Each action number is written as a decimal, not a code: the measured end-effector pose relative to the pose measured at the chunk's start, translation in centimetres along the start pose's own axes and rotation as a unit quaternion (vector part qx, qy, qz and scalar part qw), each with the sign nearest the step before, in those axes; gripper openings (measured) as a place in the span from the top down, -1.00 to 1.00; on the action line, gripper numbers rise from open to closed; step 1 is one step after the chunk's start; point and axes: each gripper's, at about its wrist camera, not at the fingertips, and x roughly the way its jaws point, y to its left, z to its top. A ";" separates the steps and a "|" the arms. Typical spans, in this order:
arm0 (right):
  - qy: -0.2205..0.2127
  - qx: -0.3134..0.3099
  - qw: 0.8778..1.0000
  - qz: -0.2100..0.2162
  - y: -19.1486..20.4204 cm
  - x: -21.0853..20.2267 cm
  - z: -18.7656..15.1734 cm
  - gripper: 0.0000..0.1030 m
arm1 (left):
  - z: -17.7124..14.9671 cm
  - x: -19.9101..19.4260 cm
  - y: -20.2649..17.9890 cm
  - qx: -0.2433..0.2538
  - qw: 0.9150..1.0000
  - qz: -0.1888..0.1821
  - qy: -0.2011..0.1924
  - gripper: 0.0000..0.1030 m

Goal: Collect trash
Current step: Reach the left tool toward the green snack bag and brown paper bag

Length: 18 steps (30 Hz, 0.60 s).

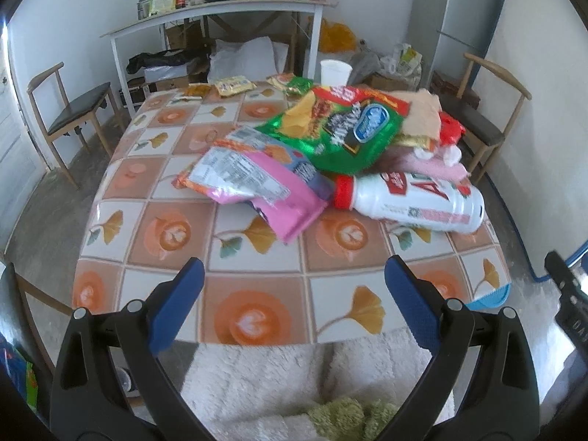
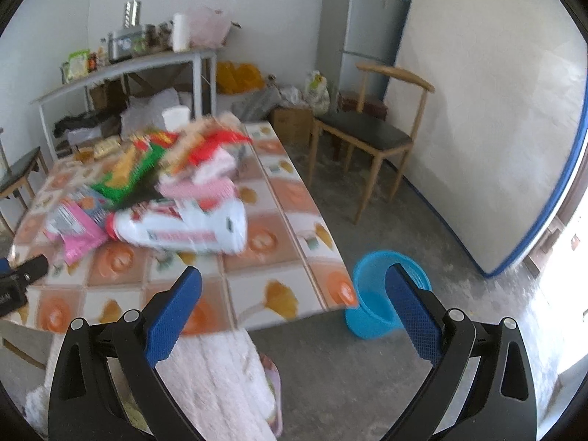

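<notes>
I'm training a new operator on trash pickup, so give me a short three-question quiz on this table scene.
1. True or false: the white bottle with the red cap stands upright on the table.
2. Where is the blue bin? A) on the table B) on the floor by the table's corner C) on a chair
3. Fill in: both the left hand-held gripper and the right hand-held gripper are ____ and hold nothing.

Key: 1. False, it lies on its side beside the pink packet and below the green snack bag. 2. B. 3. open.
</notes>
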 end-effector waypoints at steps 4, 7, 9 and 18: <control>-0.037 0.005 0.999 0.040 1.3 -0.1 1.3 -0.89 | 1.1 -0.1 1.0 0.002 0.999 -0.021 -0.030 -0.84; -0.046 0.003 0.996 0.072 2.1 0.3 2.0 -0.89 | 1.9 -0.1 1.4 0.005 0.998 -0.042 -0.056 -0.84; -0.048 0.009 0.995 0.088 2.3 0.7 2.5 -0.89 | 2.4 0.0 1.3 0.015 0.996 -0.055 -0.072 -0.84; -0.008 0.040 0.990 0.137 1.3 4.4 3.5 -0.89 | 4.2 1.7 -1.0 0.062 0.983 -0.129 -0.118 -0.83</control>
